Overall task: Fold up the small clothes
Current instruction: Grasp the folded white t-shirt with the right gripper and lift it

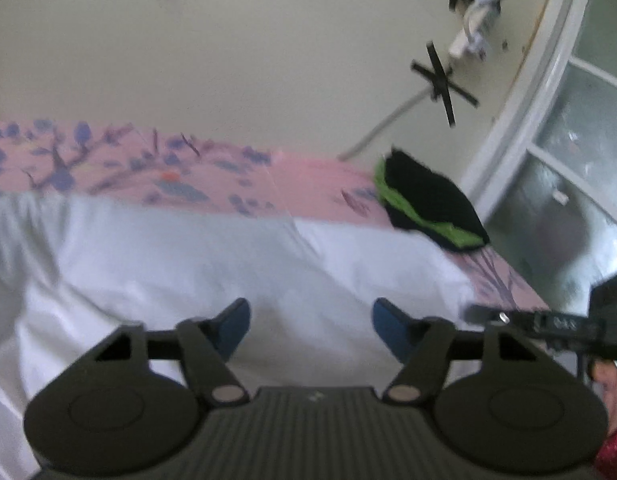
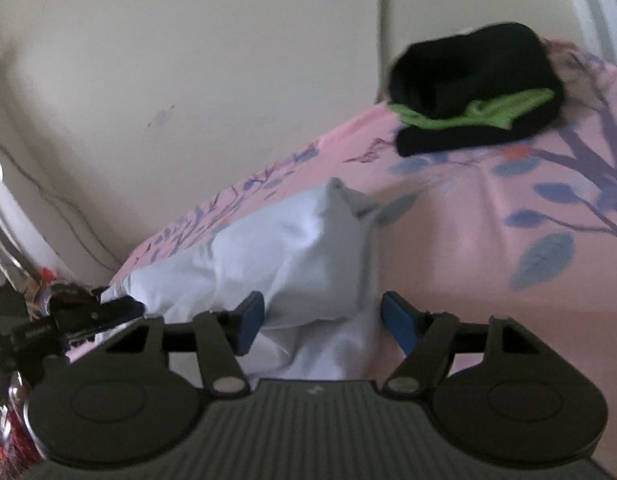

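Left wrist view: left tool (image 1: pixel 311 322) spread above the white garment (image 1: pixel 212 256) on the bed (image 1: pixel 308 176). Right tool (image 2: pixel 322 320) straddles a raised fold, pads apart; black-green clothes (image 2: pixel 472 92) at one o'clock.

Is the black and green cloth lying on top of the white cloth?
No, the black and green cloth lies on the pink sheet, apart from the white cloth.
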Motion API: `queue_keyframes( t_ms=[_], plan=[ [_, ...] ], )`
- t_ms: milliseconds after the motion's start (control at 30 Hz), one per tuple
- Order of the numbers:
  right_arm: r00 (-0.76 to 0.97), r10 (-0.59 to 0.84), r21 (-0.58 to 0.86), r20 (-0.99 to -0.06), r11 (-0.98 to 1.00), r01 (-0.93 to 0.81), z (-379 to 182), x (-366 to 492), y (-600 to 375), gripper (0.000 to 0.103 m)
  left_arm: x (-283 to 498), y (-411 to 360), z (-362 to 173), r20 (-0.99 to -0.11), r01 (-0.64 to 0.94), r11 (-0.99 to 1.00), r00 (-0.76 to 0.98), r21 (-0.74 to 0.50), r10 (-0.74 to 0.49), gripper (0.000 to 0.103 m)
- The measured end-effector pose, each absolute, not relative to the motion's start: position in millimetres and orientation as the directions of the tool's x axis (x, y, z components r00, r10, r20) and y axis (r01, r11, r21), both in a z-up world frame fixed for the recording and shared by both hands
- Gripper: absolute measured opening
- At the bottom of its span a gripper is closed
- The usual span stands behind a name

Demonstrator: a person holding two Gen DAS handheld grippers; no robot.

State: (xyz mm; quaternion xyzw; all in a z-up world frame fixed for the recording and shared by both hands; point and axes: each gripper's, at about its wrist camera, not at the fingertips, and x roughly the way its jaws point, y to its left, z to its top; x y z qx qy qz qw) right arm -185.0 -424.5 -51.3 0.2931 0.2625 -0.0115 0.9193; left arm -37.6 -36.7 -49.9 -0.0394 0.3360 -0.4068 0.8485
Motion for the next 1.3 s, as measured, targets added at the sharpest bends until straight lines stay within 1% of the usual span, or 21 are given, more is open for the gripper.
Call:
queue_keyframes(
  t_ms=[33,67,100,133,267,333,400,433,533,667,767,800,867,900,967,1033,1100,1167,1200,1233,1300],
  plan=[
    [0.855,0.149,0.544,-0.498,0.821,0.174,-53,-177,-421,0.044,-35,-40,-55,-0.564,0.655,0.674,0.431,-0.341,-0.704,0.061],
    [0.847,0.166,0.562,-0.505,0.808,0.177,-55,-172,-422,0.035,-32,-43,-61,-0.587,0.643,0.688,0.428,-0.337,-0.687,0.059],
    [0.841,0.187,0.587,-0.508,0.790,0.179,-54,-167,-422,0.020,-34,-42,-62,-0.575,0.646,0.688,0.440,-0.331,-0.689,0.059],
    [0.844,0.211,0.615,-0.493,0.771,0.167,-51,-163,-421,0.018,-34,-42,-62,-0.579,0.645,0.689,0.437,-0.331,-0.688,0.058],
    [0.875,0.264,0.626,-0.405,0.778,0.055,-15,-151,-404,0.016,-32,-30,-56,-0.574,0.630,0.681,0.419,-0.373,-0.703,0.060],
    [0.878,0.306,0.601,-0.369,0.799,-0.026,9,-141,-386,0.016,-36,-9,-46,-0.523,0.620,0.667,0.437,-0.414,-0.732,0.066],
    [0.869,0.348,0.562,-0.352,0.821,-0.101,28,-127,-362,0.015,-43,22,-33,-0.460,0.598,0.675,0.498,-0.432,-0.735,0.079],
    [0.858,0.378,0.540,-0.347,0.829,-0.147,37,-118,-346,0.014,-47,38,-27,-0.435,0.583,0.686,0.531,-0.435,-0.727,0.081],
    [0.817,0.453,0.476,-0.357,0.841,-0.258,52,-89,-297,0.014,-57,88,-14,-0.375,0.518,0.721,0.623,-0.460,-0.687,0.087],
    [0.741,0.531,0.431,-0.410,0.829,-0.355,46,-37,-229,0.014,-71,145,-6,-0.324,0.426,0.765,0.725,-0.483,-0.608,0.094],
    [0.660,0.593,0.413,-0.461,0.802,-0.432,32,-6,-174,0.013,-80,169,-6,-0.318,0.372,0.794,0.770,-0.480,-0.553,0.096],
    [0.634,0.599,0.396,-0.489,0.800,-0.450,23,1,-158,0.014,-80,175,-6,-0.318,0.362,0.796,0.775,-0.486,-0.546,0.099],
    [0.566,0.593,0.377,-0.572,0.803,-0.461,0,20,-131,0.023,-78,179,-10,-0.327,0.339,0.796,0.778,-0.501,-0.537,0.102],
    [0.531,0.598,0.398,-0.601,0.800,-0.450,-13,29,-126,0.031,-77,179,-11,-0.333,0.334,0.796,0.775,-0.505,-0.537,0.102],
    [0.519,0.638,0.462,-0.569,0.770,-0.441,-16,29,-137,0.034,-73,174,-14,-0.347,0.336,0.796,0.765,-0.503,-0.542,0.102],
    [0.545,0.677,0.505,-0.495,0.734,-0.454,-2,22,-156,0.044,-69,166,-18,-0.352,0.349,0.797,0.758,-0.492,-0.549,0.103],
    [0.602,0.661,0.482,-0.448,0.746,-0.460,15,18,-174,0.044,-59,157,-21,-0.366,0.358,0.795,0.743,-0.490,-0.560,0.103],
    [0.649,0.616,0.458,-0.447,0.781,-0.425,25,23,-188,0.044,-49,145,-24,-0.386,0.365,0.791,0.723,-0.490,-0.573,0.103],
    [0.658,0.600,0.456,-0.455,0.792,-0.407,26,28,-192,0.042,-45,138,-26,-0.393,0.371,0.789,0.713,-0.490,-0.580,0.103],
    [0.659,0.588,0.461,-0.469,0.800,-0.384,25,37,-195,0.036,-41,131,-28,-0.400,0.379,0.789,0.706,-0.484,-0.585,0.103],
    [0.639,0.581,0.482,-0.504,0.803,-0.351,13,54,-197,0.030,-37,117,-31,-0.431,0.370,0.819,0.713,-0.438,-0.553,0.101]
  ],
)
